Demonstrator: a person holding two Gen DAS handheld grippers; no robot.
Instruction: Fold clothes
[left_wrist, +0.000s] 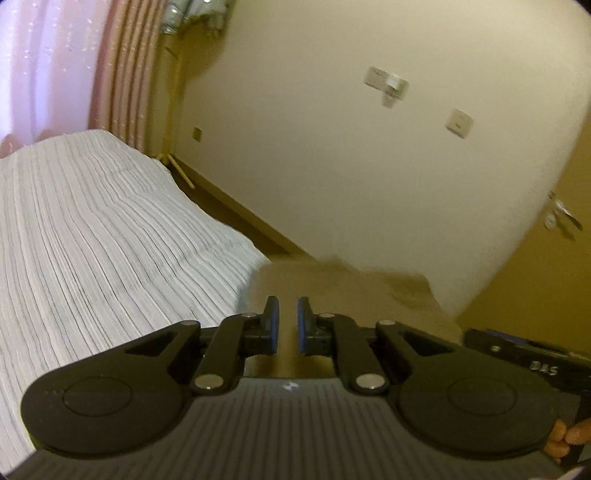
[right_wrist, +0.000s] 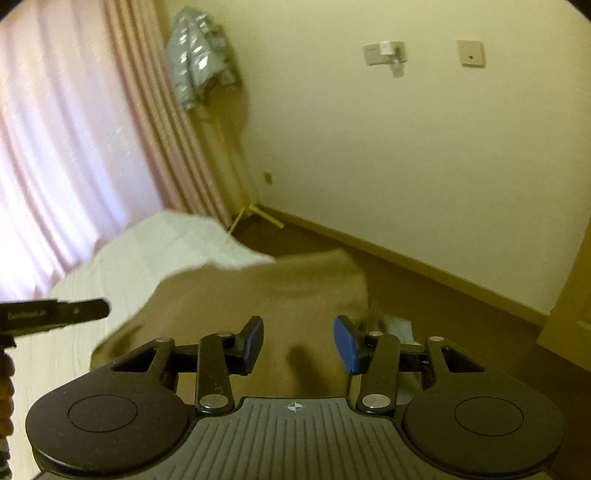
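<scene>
Garment (right_wrist: 258, 291): tan cloth we are seeing spread over the striped bed's (left_wrist: 92, 229) corner, blurred
Handling: we are judging it soft, light, limp; best pinched at an edge
Left gripper (left_wrist: 287, 325): jaws narrow, holding nothing
Right gripper (right_wrist: 298, 345): jaws wide, holding nothing

Left gripper (left_wrist: 287, 321) jaws stand slightly apart and empty; right gripper (right_wrist: 299, 341) jaws stand wide apart, empty.
</scene>
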